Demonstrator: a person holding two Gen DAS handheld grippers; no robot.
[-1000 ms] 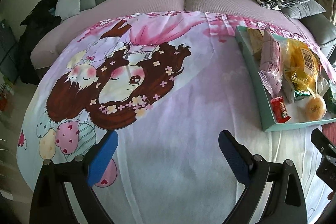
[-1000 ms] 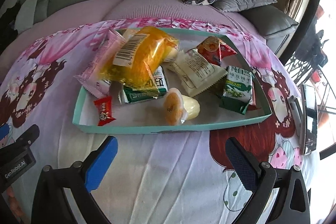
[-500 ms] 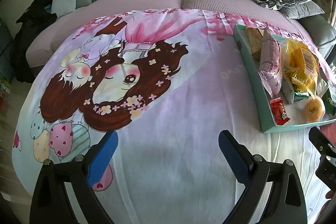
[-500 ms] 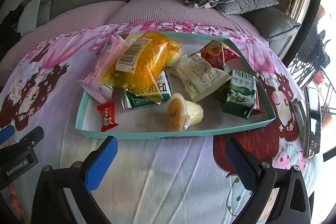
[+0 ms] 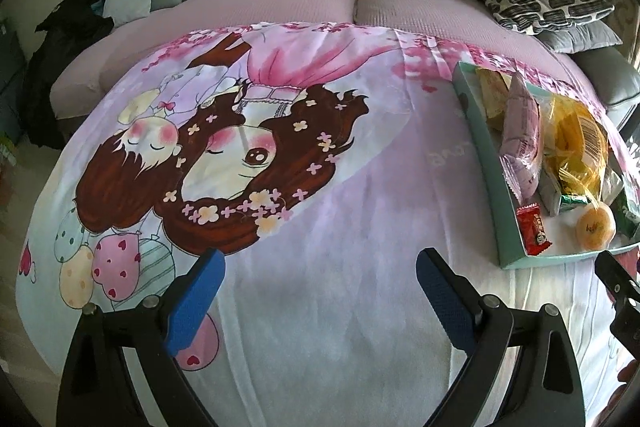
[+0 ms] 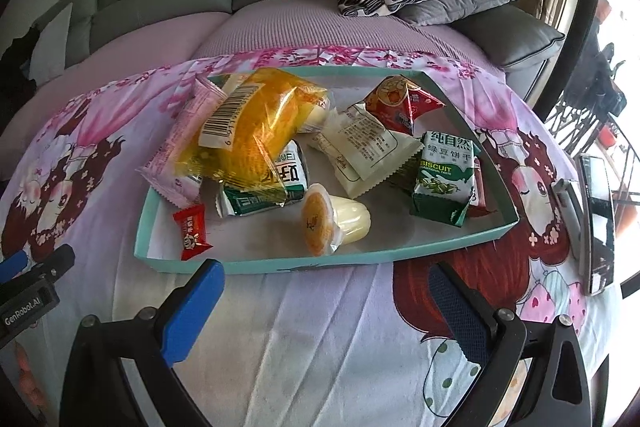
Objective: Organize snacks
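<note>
Facing tray: right gripper (image 6: 326, 305), jaws spread, empty
Straight ahead: jelly cup (image 6: 334, 219) on its side by the tray's (image 6: 256, 264) near edge, long axis crosswise
Farther off: left gripper (image 5: 318, 301), agape, empty, tray to its right

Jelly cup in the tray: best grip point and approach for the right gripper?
Take the jelly cup across its pale body, just behind the orange lid. It lies on its side near the tray's front wall, lid facing the right gripper, which is open. Probably come from above, since the wall blocks a low approach.
</note>
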